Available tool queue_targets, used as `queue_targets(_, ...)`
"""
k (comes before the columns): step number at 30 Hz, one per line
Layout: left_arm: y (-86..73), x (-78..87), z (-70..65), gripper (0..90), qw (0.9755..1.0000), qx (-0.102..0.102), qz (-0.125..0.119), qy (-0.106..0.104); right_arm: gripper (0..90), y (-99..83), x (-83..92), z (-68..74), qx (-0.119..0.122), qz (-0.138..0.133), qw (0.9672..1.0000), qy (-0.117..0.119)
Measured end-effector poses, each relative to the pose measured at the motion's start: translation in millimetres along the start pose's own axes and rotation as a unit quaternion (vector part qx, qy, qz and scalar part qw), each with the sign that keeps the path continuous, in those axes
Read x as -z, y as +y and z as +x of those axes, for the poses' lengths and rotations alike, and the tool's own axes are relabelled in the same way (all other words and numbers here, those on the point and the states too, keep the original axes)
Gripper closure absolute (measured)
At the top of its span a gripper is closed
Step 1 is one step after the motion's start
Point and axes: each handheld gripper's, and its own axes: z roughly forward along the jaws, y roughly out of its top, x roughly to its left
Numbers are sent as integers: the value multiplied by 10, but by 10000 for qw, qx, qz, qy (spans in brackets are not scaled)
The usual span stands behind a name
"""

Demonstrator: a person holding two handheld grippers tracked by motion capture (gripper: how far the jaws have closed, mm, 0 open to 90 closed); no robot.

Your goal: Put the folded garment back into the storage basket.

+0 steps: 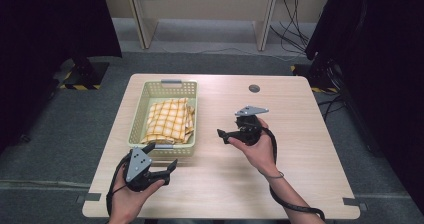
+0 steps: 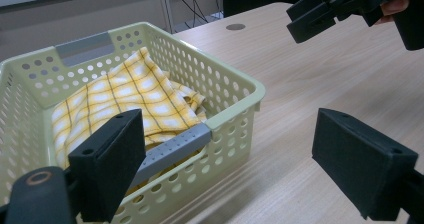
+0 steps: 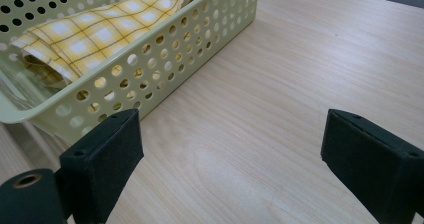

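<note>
I held my left gripper (image 1: 167,168) wide at the near end of the basket (image 1: 136,115), my right gripper (image 1: 223,135) wide just right of it; the yellow checked cloth (image 1: 169,120) lay inside.

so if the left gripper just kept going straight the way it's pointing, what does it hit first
Most likely the near right corner of the basket. The open left gripper points at that corner, with bare table to its right. The yellow checked cloth lies behind the wall. Depth is hard to judge.
</note>
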Motion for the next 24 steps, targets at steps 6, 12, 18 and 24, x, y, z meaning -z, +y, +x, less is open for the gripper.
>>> queue_targets(6,-32,0,-7,131,10000,38,25,0,106,-46,42,-35,-1,4,10000,-65)
queue_targets(12,-48,4,-9,131,10000,40,35,-7,106,-95,65,-66,-21,28,10000,-79)
queue_targets(18,-61,13,-4,131,10000,56,32,9,106,-138,105,-114,-73,21,9999,-122)
queue_targets(24,-70,26,-1,132,10000,52,15,30,106,-175,136,-147,-119,16,9998,-137)
